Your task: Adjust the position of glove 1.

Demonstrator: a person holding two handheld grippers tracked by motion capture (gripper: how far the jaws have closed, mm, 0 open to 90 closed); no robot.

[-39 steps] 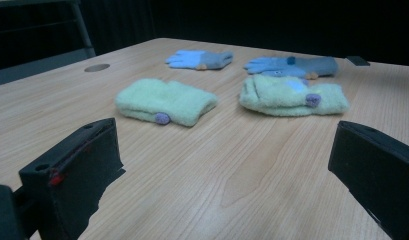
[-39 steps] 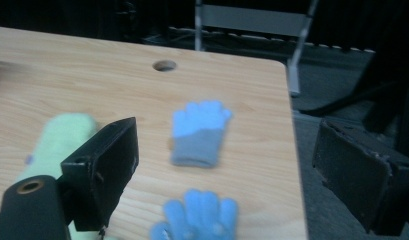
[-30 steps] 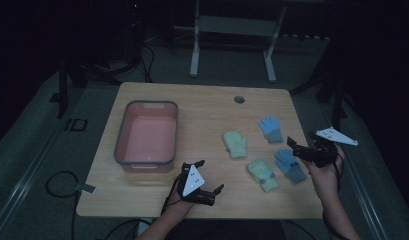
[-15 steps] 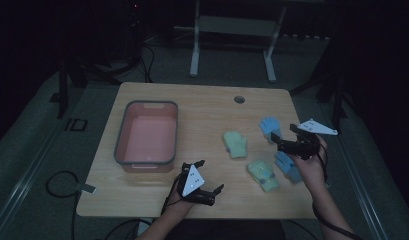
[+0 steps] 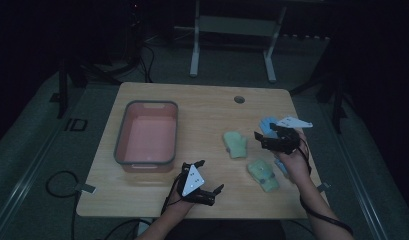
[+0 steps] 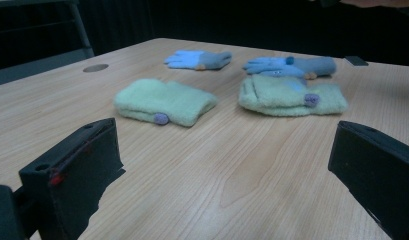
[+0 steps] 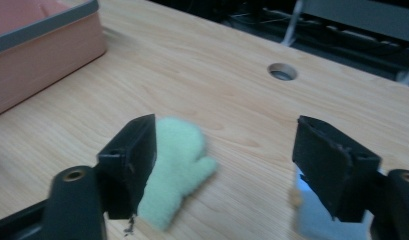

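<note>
Four small knitted mittens lie on the table (image 5: 202, 107): two green mittens (image 5: 235, 144) (image 5: 262, 174) and two blue mittens (image 6: 198, 59) (image 6: 290, 65). One pink bin (image 5: 123, 131) with a grey rim stands on the table, and the tabletop has one round cable hole (image 5: 239, 99).

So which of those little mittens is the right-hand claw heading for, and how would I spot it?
Start at the pink tub on the left of the wooden table, then look right across the bare wood. The first thing you meet is a pale green mitten, lying flat just ahead of the right claw. Unlike the other green one, it lies alone, with no blue glove touching it.
</note>
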